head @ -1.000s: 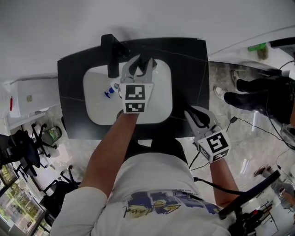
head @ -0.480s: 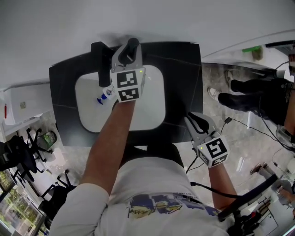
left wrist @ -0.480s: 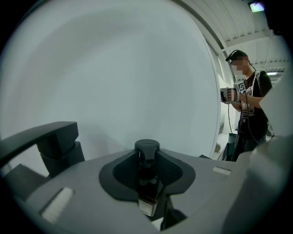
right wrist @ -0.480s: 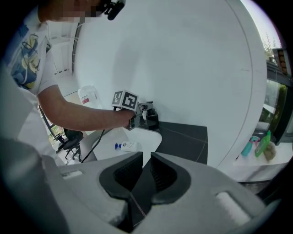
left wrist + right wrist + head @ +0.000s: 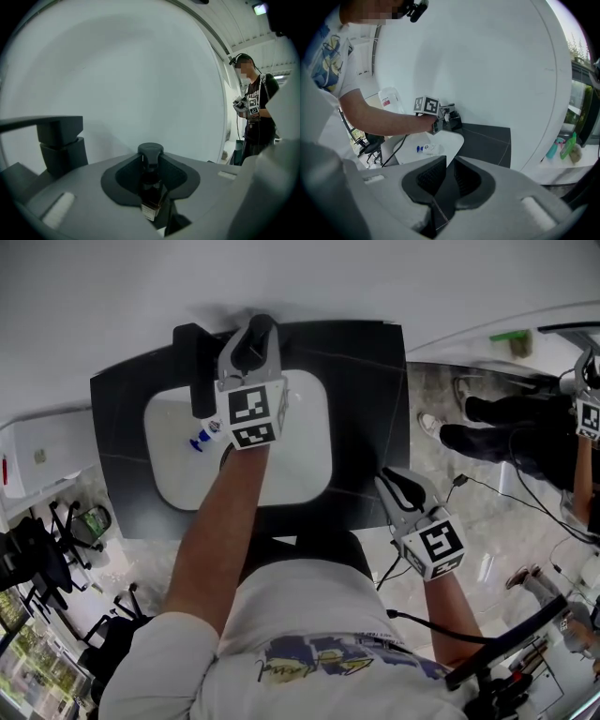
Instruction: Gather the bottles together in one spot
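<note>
Left tongs [image 5: 151, 159] clamped on small dark bottle with black cap [image 5: 150, 186], right tongs [image 5: 449, 174] slightly parted, empty, near black surface [image 5: 487, 140]

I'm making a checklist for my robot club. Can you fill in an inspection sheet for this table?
Surface: black table with a white tray on it.
Job's things: dark bottle in the left tongs; white bottle lying on the tray.
Clutter: black block beside the left tongs.
Grippers: left tongs shut on the dark bottle; right tongs open, empty.
Cables: cable across the floor at right.
Surroundings: white wall, chairs, a person standing by.
</note>
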The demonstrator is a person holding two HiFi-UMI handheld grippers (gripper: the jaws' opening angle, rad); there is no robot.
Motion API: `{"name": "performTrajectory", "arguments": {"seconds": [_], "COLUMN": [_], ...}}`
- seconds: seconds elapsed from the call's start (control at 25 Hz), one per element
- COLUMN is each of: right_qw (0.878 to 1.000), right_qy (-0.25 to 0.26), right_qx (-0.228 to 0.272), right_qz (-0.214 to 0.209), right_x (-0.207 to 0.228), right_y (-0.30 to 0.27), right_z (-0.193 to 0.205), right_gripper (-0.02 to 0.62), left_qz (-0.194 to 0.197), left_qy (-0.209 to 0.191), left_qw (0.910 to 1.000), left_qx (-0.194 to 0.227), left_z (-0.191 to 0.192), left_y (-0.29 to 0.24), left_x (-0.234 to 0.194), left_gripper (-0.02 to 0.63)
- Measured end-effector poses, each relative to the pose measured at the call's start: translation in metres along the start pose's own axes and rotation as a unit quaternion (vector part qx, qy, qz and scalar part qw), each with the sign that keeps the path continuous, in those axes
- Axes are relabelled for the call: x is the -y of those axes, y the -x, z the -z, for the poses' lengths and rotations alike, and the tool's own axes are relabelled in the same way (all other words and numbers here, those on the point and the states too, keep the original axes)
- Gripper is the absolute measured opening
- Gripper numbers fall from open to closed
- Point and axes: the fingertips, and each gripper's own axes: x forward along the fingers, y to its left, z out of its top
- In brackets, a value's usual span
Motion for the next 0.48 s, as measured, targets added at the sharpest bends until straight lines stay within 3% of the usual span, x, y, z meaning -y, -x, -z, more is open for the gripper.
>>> {"name": "performTrajectory", "arguments": {"seconds": [0.28, 0.36, 0.48], "right_qw": [1.000, 1.000, 1.000], "right_qy": [0.004, 0.006, 0.007], "right_qx": [0.002, 0.002, 0.002], "right_qz": [-0.001, -0.003, -0.004], "right_x": [0.0002, -0.0010, -0.0022], "right_y": [-0.0004, -0.0008, -0.0019], "right_z": [-0.0047, -0.0056, -0.0051], "right_gripper": [0.054, 0.054, 0.054], "left_qz": [0.005, 0.005, 0.008], "left_qy": [0.005, 0.006, 0.004], "left_qw": [1.0000, 0.9999, 0.9999], "left_qx": [-0.004, -0.008, -0.012], "left_z": [0.0007, 0.0009, 0.0035], "left_y": [0.0020, 0.0021, 0.0031], "left_x": [0.0010, 0.0001, 0.0008], "left_gripper": [0.112, 0.164, 0.169]}}
